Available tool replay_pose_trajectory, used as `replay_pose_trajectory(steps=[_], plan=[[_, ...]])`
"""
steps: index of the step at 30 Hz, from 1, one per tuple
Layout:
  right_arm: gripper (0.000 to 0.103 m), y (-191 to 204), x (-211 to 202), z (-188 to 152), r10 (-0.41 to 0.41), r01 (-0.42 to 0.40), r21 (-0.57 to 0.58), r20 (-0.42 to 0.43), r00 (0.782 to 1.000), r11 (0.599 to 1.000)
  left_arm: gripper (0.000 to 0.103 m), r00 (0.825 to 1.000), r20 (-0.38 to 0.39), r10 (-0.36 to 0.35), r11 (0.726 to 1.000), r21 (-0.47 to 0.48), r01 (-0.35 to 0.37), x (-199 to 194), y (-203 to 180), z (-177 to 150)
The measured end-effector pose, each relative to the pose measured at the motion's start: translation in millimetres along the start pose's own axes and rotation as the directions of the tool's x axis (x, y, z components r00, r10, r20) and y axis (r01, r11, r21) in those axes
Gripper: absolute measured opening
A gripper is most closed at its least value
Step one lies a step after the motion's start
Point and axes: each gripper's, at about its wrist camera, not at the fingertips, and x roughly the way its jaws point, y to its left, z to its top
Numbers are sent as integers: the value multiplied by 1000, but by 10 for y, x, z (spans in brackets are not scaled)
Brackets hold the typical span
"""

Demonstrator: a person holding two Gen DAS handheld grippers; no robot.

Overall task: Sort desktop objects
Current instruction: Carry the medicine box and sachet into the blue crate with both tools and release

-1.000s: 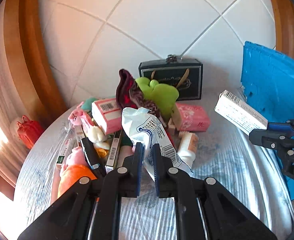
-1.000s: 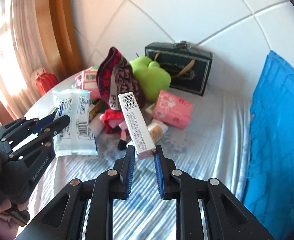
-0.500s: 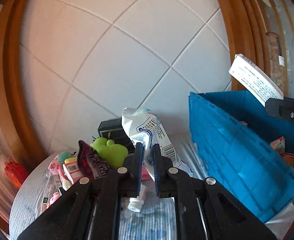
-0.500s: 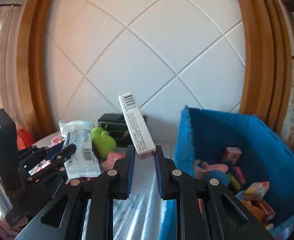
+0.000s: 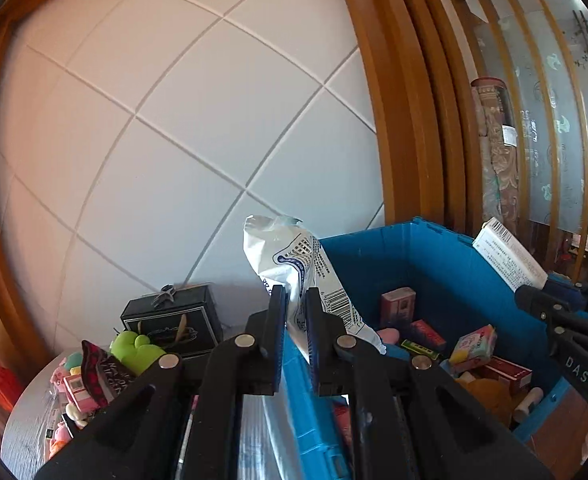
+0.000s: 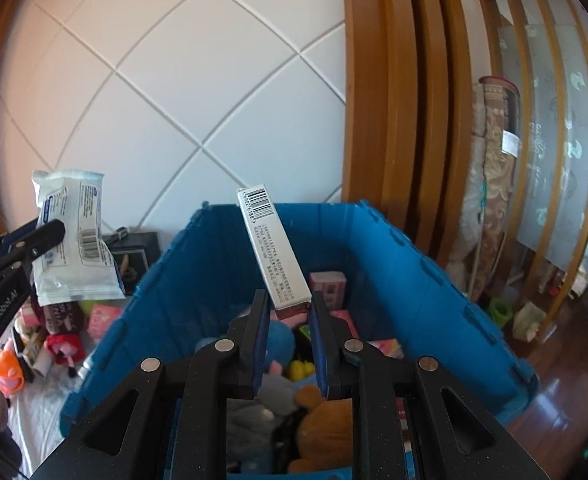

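My left gripper [image 5: 294, 300] is shut on a white plastic wipes packet [image 5: 294, 256], held up over the near left wall of the blue bin [image 5: 425, 264]. The packet also shows in the right wrist view [image 6: 72, 240]. My right gripper [image 6: 288, 304] is shut on a long white box with a barcode [image 6: 272, 248], held upright above the open blue bin [image 6: 413, 264]. The box also shows at the right of the left wrist view [image 5: 507, 254].
The bin holds small boxes [image 5: 397, 304], plush toys [image 6: 325, 416] and other items. Left of it the table carries a black gift box [image 5: 174, 320], a green toy [image 5: 134, 350], a dark snack bag [image 5: 100, 372] and pink items [image 6: 104, 316]. A tiled wall stands behind.
Both grippers have lifted from the table pile and swung right, carrying the packet and the box to the blue bin. The right one is now over the bin's inside.
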Motion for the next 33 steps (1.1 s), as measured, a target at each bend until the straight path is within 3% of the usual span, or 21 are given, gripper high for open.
replay_pose_trajectory(steps=[5, 10, 15, 22, 24, 26, 27, 29, 31, 33], plan=[[19, -383, 273, -89, -47, 47, 8, -48, 998, 999, 10, 996, -75, -40, 998, 40, 43, 230, -510, -63], [20, -694, 484, -215, -101, 100, -9, -96, 990, 995, 10, 978, -195, -77, 991, 89, 96, 452, -941, -197], [20, -810, 648, -303, -149, 145, -41, -122, 981, 989, 10, 968, -238, -83, 988, 105, 111, 550, -1113, -278], [20, -886, 764, -320, -149, 145, -44, -123, 981, 988, 12, 959, -268, -88, 989, 89, 115, 561, -1146, -306], [20, -906, 773, -311, -158, 154, -41, -117, 981, 987, 18, 957, -278, -88, 990, 82, 115, 568, -1142, -325], [21, -926, 780, -299, -170, 167, -37, -114, 979, 985, 39, 957, -276, -88, 991, 77, 113, 553, -1130, -343], [25, -940, 782, -299, -172, 169, -34, -113, 979, 985, 46, 959, -270, -86, 991, 73, 110, 537, -1122, -345], [44, -942, 771, -299, -184, 182, -29, -111, 977, 983, 55, 965, -247, -88, 992, 70, 108, 482, -1109, -331], [84, -946, 748, -296, -189, 187, -27, -102, 977, 982, 58, 968, -235, -85, 992, 75, 105, 444, -1106, -313], [90, -929, 701, -283, -188, 186, -28, -83, 979, 982, 62, 972, -220, -88, 992, 73, 106, 404, -1092, -303]])
